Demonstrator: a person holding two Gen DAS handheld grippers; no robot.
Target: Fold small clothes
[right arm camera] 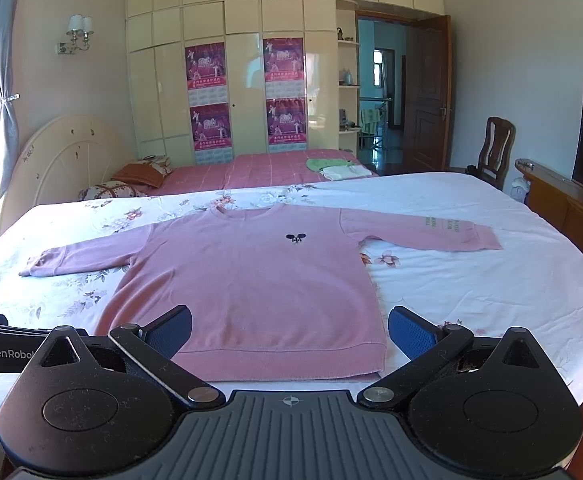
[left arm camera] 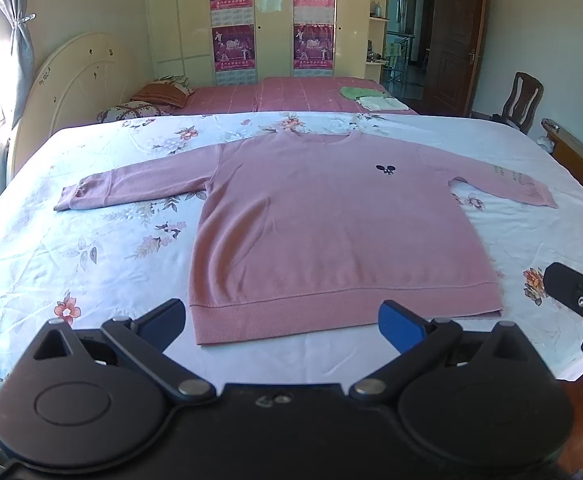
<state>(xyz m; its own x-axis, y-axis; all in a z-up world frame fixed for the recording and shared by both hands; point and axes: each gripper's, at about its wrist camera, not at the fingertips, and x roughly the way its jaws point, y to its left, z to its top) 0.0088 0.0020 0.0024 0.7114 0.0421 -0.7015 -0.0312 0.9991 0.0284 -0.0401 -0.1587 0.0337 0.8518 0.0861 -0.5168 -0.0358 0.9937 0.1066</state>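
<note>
Pink sweater (left arm camera: 331,220) lies flat mid-frame on the floral bedsheet (left arm camera: 91,248), sleeves spread. Left gripper (left arm camera: 283,320) and right gripper (right arm camera: 289,330) both gape wide at the bottom edge, holding nothing.

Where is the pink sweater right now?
The pink sweater lies flat on the floral bedsheet, sleeves spread to both sides, just ahead of both open grippers, the left gripper and the right gripper, with its hem nearest them.

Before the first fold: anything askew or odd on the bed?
Nothing stands out. The sweater lies flat, front up, on the sheet, both sleeves spread out, hem toward the grippers. Left gripper and right gripper are open, holding nothing. Only mild wrinkles in the sheet.
</note>
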